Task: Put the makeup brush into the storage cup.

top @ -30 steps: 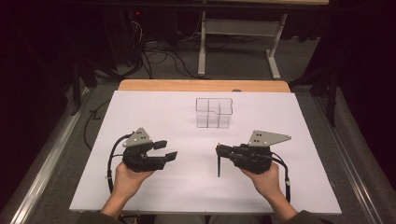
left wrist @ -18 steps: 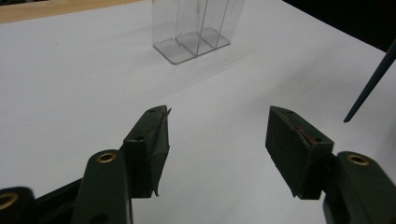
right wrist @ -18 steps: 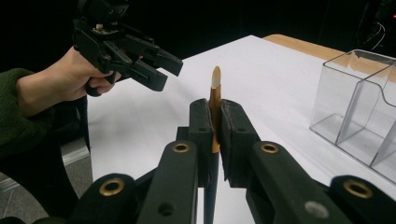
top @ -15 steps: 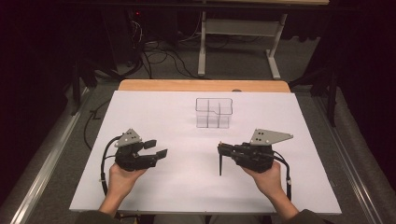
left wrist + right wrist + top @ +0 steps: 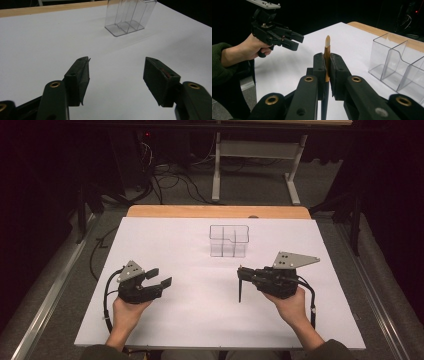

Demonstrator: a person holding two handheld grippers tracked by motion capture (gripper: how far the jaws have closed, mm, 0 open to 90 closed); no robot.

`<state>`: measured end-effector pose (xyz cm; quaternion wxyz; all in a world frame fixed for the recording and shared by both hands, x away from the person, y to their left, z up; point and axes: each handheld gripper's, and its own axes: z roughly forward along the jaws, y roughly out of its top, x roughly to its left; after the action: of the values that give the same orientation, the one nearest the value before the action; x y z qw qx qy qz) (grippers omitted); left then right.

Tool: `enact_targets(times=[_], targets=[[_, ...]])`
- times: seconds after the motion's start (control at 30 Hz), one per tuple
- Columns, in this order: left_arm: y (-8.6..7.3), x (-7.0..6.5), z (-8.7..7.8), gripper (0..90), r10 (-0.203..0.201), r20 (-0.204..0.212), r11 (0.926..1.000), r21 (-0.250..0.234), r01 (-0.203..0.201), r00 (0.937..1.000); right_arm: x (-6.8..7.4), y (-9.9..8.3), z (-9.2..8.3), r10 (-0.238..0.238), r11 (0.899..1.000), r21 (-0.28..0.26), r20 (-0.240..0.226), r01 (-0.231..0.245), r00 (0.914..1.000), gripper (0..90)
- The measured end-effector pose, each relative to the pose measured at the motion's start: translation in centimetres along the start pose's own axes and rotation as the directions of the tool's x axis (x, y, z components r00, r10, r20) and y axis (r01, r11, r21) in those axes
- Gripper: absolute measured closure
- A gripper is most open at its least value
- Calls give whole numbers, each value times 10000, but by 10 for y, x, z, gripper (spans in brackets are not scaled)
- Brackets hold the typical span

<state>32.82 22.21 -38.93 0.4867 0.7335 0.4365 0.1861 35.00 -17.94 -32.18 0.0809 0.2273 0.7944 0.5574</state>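
A clear plastic organizer [image 5: 229, 240] with several compartments stands on the white table [image 5: 190, 245], toward the back. My right gripper [image 5: 240, 273] is shut on a slim stick [image 5: 239, 292], which hangs down from the jaws toward the table in front of the organizer. In the right gripper view the stick [image 5: 327, 42] has a gold-brown shaft and a pale tip, pinched between that gripper's [image 5: 327, 60] pads. My left gripper [image 5: 161, 276] is at the left, open with nothing between its jaws, which have just been opening. Its jaws [image 5: 116, 67] point toward the organizer [image 5: 127, 17].
The table's wooden back edge [image 5: 215, 211] lies just behind the organizer. Beyond it are a metal stand [image 5: 255, 150] and cables on the floor [image 5: 170, 175]. The left gripper [image 5: 298, 42], held in a hand, is seen across the white table surface from the right gripper.
My left gripper has moved left and down toward the table's front, and its jaws have spread a little wider. The right gripper and its stick have stayed put.
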Motion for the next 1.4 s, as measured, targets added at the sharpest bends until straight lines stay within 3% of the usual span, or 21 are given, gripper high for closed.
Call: enact_targets(times=[0.13, 0.27, 0.47, 1.4], targets=[[-4, 1, 3, 371, -32, -210, 9999, -159, 29, 9998, -3, 3, -1, -14, 10000, 1, 56, 14, 10000, 863], [-8, -1, 8, 369, 272, -422, 9994, 236, -263, 9987, -7, 2, -1, 86, 10000, -13, 108, -85, 9999, 863], [-10, 0, 10, 363, 264, -568, 9993, 278, -248, 9980, -10, 1, 1, 199, 9997, -111, 163, -197, 9997, 863], [-12, -1, 12, 349, 362, -682, 9991, 231, -347, 9970, -43, 15, -5, 507, 9987, -73, 1063, -502, 9930, 863]])
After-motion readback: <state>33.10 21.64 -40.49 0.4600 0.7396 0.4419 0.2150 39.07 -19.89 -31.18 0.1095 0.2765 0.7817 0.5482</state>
